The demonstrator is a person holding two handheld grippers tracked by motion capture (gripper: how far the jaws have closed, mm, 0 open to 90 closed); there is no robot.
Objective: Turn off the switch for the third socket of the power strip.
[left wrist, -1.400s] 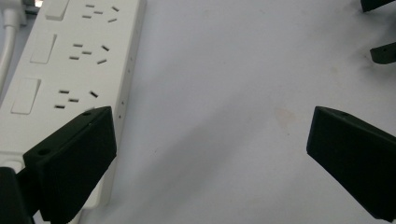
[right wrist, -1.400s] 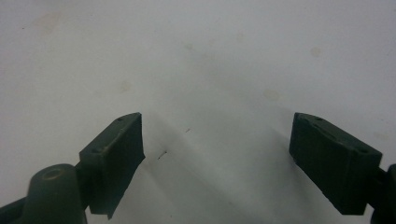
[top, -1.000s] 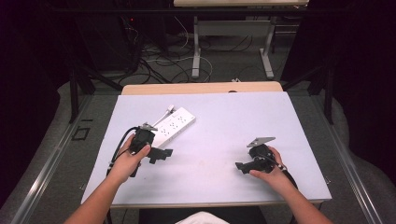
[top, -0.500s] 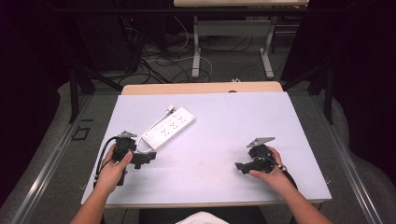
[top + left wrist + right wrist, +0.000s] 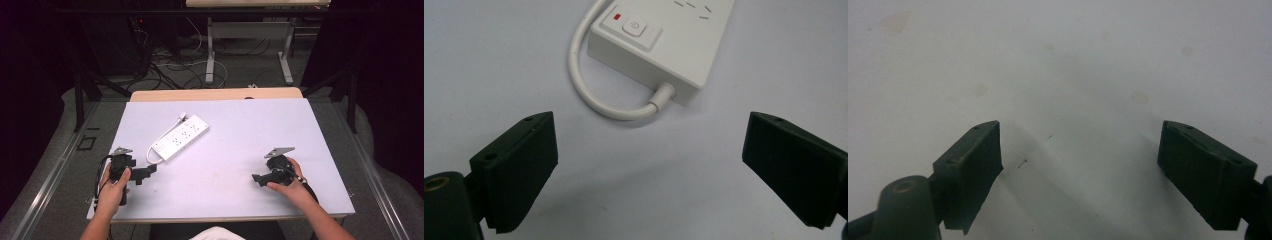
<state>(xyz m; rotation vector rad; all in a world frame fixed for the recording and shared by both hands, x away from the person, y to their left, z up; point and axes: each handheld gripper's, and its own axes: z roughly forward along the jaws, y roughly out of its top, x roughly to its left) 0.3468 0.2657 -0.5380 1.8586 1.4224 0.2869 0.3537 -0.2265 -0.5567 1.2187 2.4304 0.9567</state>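
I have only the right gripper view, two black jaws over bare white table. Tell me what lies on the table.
Observer: A white plastic power strip lies on the white table, left of centre, angled in the high view.
Operator: Say where the left gripper is.
Observer: The left gripper sits near the table's front left, jaws wide open, facing the strip's switch end.
Operator: Describe that end.
Observer: The left gripper view shows a white power button beside a small red indicator, and the white cord looping out from the end.
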